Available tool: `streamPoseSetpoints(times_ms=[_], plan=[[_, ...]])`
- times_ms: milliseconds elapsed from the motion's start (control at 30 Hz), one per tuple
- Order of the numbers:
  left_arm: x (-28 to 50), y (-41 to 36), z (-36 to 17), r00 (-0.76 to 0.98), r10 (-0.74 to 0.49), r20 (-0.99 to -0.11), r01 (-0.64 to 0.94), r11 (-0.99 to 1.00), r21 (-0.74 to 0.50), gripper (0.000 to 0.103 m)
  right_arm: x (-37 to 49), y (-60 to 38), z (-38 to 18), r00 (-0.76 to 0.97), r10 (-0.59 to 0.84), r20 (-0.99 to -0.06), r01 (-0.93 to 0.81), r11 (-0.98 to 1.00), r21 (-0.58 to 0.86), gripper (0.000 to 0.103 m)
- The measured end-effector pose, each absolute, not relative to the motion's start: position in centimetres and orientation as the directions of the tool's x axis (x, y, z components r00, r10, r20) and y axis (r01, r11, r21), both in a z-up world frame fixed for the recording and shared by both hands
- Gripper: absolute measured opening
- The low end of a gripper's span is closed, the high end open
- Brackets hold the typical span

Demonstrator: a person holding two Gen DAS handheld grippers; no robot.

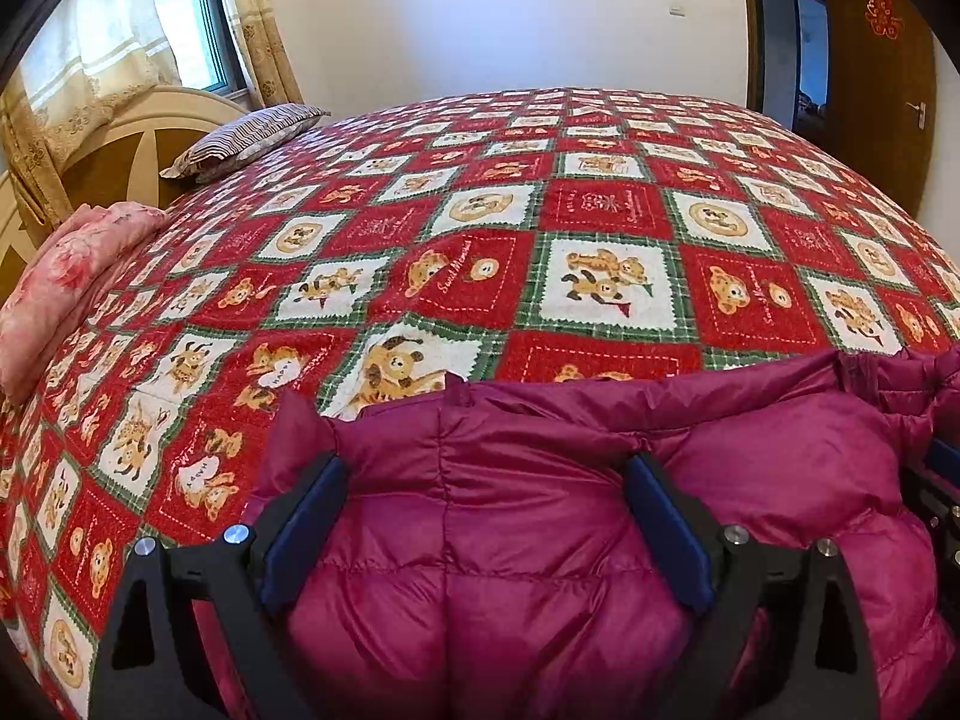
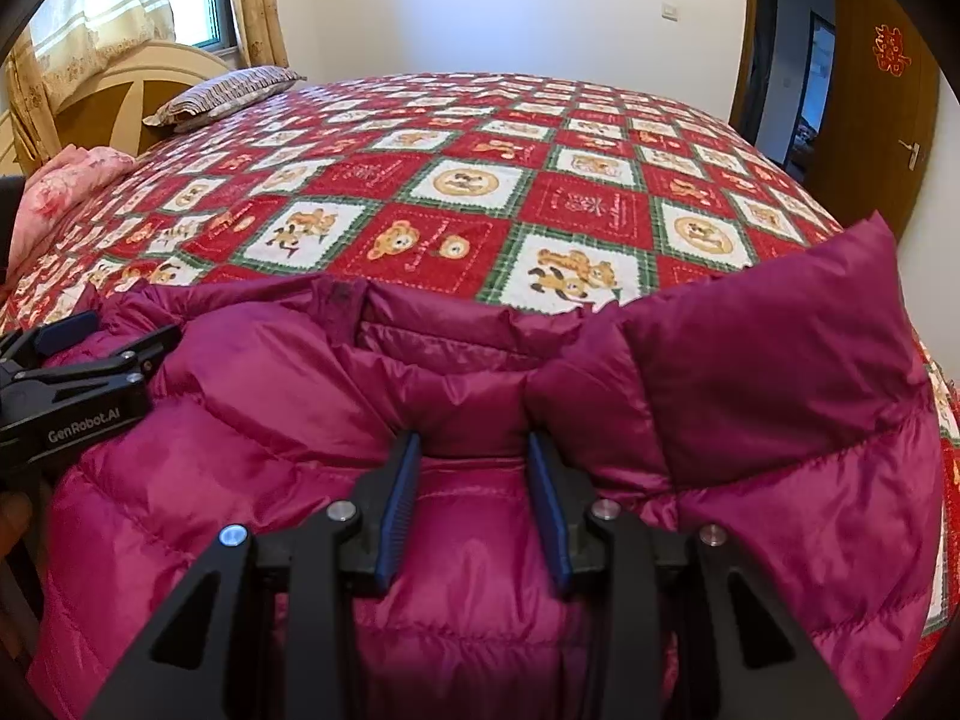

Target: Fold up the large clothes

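I see one garment: a magenta quilted down jacket, glossy, with horizontal stitched baffles. It lies spread across the near edge of the bed, from 9 o'clock to 3 o'clock in the right wrist view. Its collar opening faces 12 o'clock. At 2 o'clock a puffed panel stands raised above the rest. The fabric is bunched and creased near the collar.

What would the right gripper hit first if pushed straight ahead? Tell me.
The right gripper would likely meet the puffy magenta quilted down jacket first, at its collar fold, well before the red teddy-bear patchwork bedspread beyond; depth is uncertain.
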State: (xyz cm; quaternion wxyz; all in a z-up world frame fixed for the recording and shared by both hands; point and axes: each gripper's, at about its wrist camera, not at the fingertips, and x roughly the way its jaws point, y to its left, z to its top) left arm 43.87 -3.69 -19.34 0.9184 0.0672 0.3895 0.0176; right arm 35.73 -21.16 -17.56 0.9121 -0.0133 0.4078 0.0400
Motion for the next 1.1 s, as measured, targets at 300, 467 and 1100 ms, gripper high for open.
streamPoseSetpoints(times_ms=[300, 467, 1100], plan=[[43.89, -3.72, -19.37, 0.695, 0.085, -0.714, 0.02, 0.99, 0.138, 0.095, 35.79, -21.12, -17.63, 0.663, 0.06, -0.746, -0.084, 0.996, 0.005, 0.04], [43.91, -3.73, -19.38, 0.696, 0.086, -0.713, 0.02, 0.99, 0.138, 0.095, 35.81, -21.1, -17.71, 0.663, 0.059, -0.746, -0.085, 0.996, 0.004, 0.04], [43.79, -3.79, -19.14, 0.692, 0.1, -0.715, 0.024, 0.986, 0.162, 0.096, 36.04, -20.46, -17.75, 0.654, 0.022, -0.757, -0.09, 0.995, -0.049, 0.04]])
